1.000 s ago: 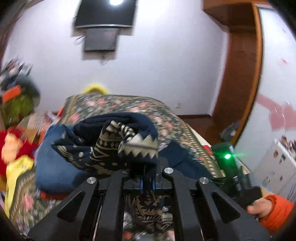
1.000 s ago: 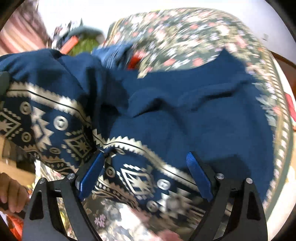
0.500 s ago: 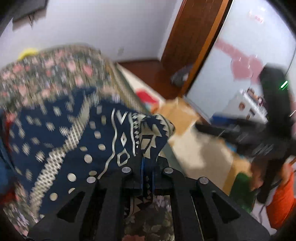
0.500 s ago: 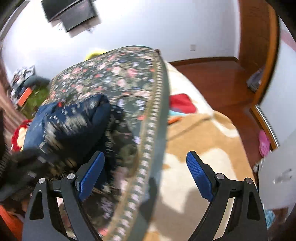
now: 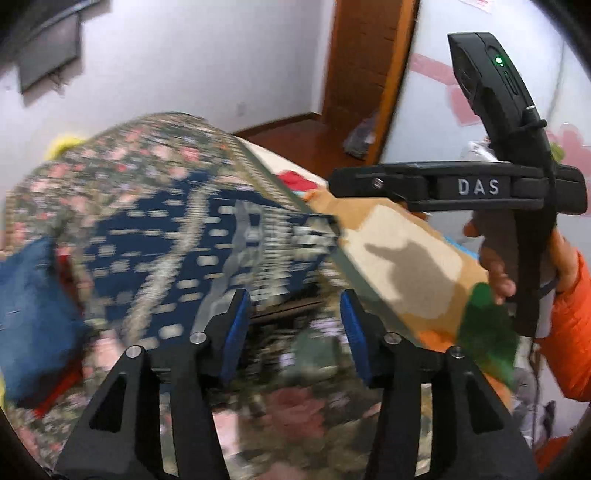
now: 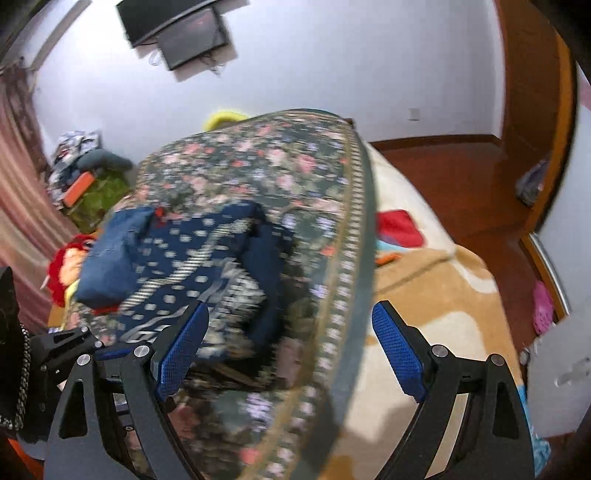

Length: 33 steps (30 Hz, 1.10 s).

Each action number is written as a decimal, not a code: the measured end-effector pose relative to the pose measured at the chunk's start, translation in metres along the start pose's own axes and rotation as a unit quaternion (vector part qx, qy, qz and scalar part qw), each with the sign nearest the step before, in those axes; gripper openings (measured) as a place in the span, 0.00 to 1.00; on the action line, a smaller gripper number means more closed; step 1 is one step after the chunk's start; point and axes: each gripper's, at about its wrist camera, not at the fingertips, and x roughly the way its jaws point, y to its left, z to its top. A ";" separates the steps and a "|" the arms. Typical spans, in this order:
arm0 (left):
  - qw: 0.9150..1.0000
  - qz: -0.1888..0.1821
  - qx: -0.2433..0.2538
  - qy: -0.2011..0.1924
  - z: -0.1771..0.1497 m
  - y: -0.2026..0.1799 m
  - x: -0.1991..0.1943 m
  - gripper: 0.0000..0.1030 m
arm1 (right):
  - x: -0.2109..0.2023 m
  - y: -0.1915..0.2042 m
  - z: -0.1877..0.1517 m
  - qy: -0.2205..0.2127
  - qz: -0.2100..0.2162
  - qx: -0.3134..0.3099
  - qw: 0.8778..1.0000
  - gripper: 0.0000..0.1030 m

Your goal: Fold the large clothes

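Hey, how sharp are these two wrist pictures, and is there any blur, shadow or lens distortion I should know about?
Left wrist view: the navy patterned garment and floral bedspread are streaked with motion blur, while the left gripper stays sharp; a dark shadow falls on the tan blanket. Right wrist view: milder blur on the bedspread edge, right gripper crisp. Both views bend walls, fisheye-style, with dark corners.

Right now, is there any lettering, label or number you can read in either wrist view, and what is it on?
"DAS": white capitals on the side of the right gripper, seen in the left wrist view.
Pink and red stickers on the white panel behind it: too blurred to tell whether they carry words.
Dark wall screen in the right wrist view: no readable text.
Nothing else legible.
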 end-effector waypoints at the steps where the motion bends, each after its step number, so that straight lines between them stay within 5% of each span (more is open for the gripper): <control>1: 1.000 0.021 -0.005 -0.007 -0.001 0.008 -0.007 0.50 | 0.004 0.006 0.002 0.001 0.004 -0.006 1.000 0.86; 8: 0.992 0.093 -0.084 -0.015 -0.007 0.067 -0.016 0.57 | 0.042 0.030 -0.001 0.042 0.029 -0.024 0.998 0.86; 18: 0.974 0.005 -0.226 0.011 -0.054 0.116 0.013 0.69 | 0.089 -0.005 -0.034 0.137 0.001 -0.004 0.991 0.86; 23: 0.973 -0.002 -0.228 0.019 -0.073 0.114 0.004 0.69 | 0.081 -0.027 -0.040 0.150 0.023 0.027 0.988 0.87; 29: 0.980 0.082 -0.183 0.004 -0.068 0.115 -0.021 0.69 | 0.064 -0.023 -0.030 0.134 0.020 0.011 0.991 0.87; 33: 0.977 0.091 -0.190 -0.025 -0.057 0.125 -0.036 0.69 | 0.061 -0.018 -0.017 0.116 0.033 0.010 0.993 0.87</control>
